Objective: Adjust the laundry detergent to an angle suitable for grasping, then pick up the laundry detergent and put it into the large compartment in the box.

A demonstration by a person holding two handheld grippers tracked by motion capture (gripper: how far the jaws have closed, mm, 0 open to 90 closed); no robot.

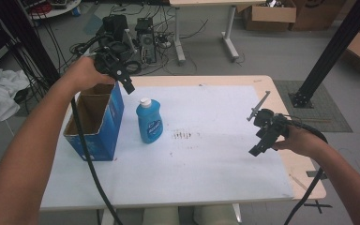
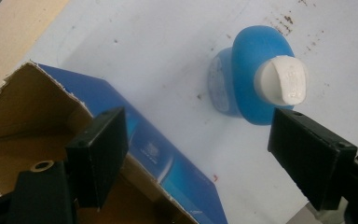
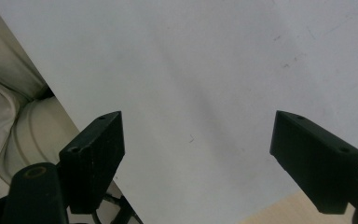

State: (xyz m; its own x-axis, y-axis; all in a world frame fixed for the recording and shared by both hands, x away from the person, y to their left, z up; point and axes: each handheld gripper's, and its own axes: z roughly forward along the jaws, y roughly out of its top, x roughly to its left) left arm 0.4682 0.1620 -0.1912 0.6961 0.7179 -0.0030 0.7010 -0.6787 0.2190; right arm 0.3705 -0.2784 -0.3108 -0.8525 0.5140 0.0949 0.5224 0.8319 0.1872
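White-topped table, cluttered floor behind: the left gripper hovers wide open above an open box and upright blue bottle, seemingly lining up a grasp; the right gripper, also wide, waits empty.

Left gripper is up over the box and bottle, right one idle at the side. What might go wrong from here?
1. The blue bottle stands upright, tall and narrow; a sideways nudge from the open left gripper would likely tip it.
2. The open cardboard box sits right beside the bottle, so a wide-open jaw may catch its rim on the way down.
3. The left gripper's cable drapes across the box and could drag it.
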